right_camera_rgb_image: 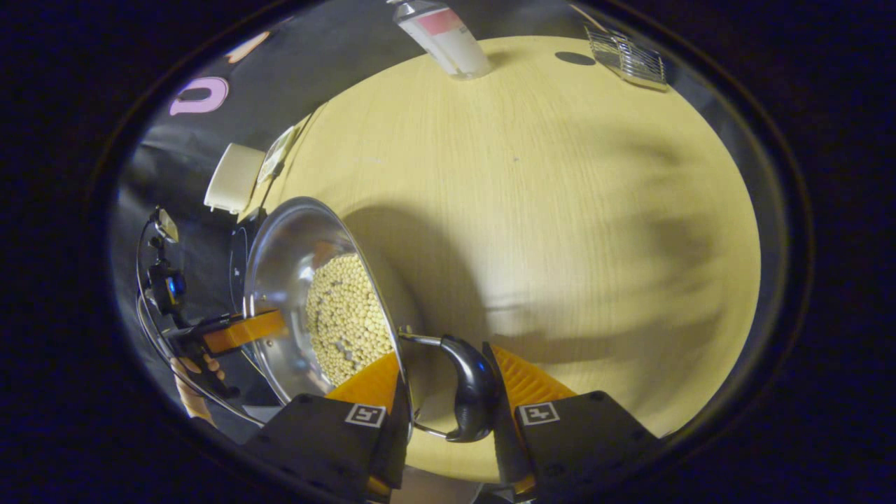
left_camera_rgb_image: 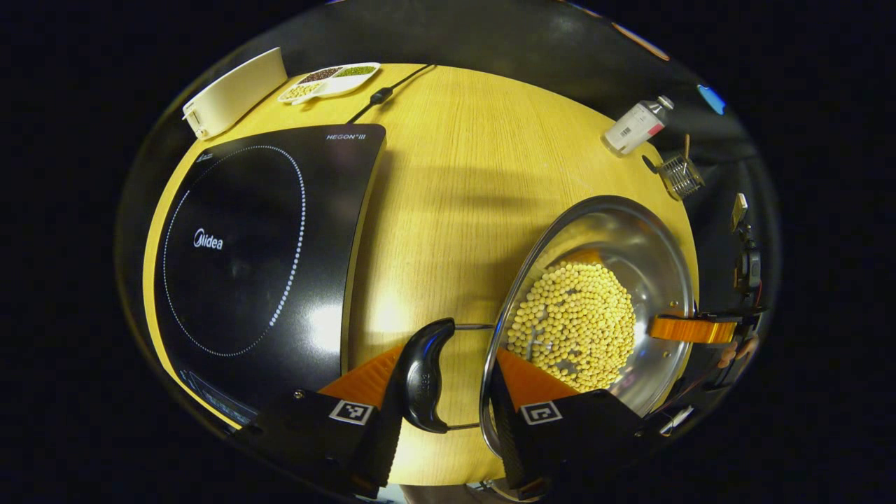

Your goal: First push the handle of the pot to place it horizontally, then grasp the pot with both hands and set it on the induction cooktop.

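The shiny steel pot [left_camera_rgb_image: 616, 280], filled with pale yellow beans [left_camera_rgb_image: 574, 325], is seen on the yellow wooden bench [left_camera_rgb_image: 455, 175] at 3 o'clock of the black glass induction cooktop [left_camera_rgb_image: 259, 252]. Each black side handle [left_camera_rgb_image: 423, 374] is straddled by tongs: the left tongs [left_camera_rgb_image: 448, 381] and right tongs [right_camera_rgb_image: 444, 388] appear apart, not yet clamped. Both should be closed together, then the pot lifted level so nothing is spilled.

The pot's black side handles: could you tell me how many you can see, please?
2. One handle sits between the left gripper's fingers, on the pot's side toward the induction cooktop. The other handle sits between the right gripper's fingers, on the opposite side.
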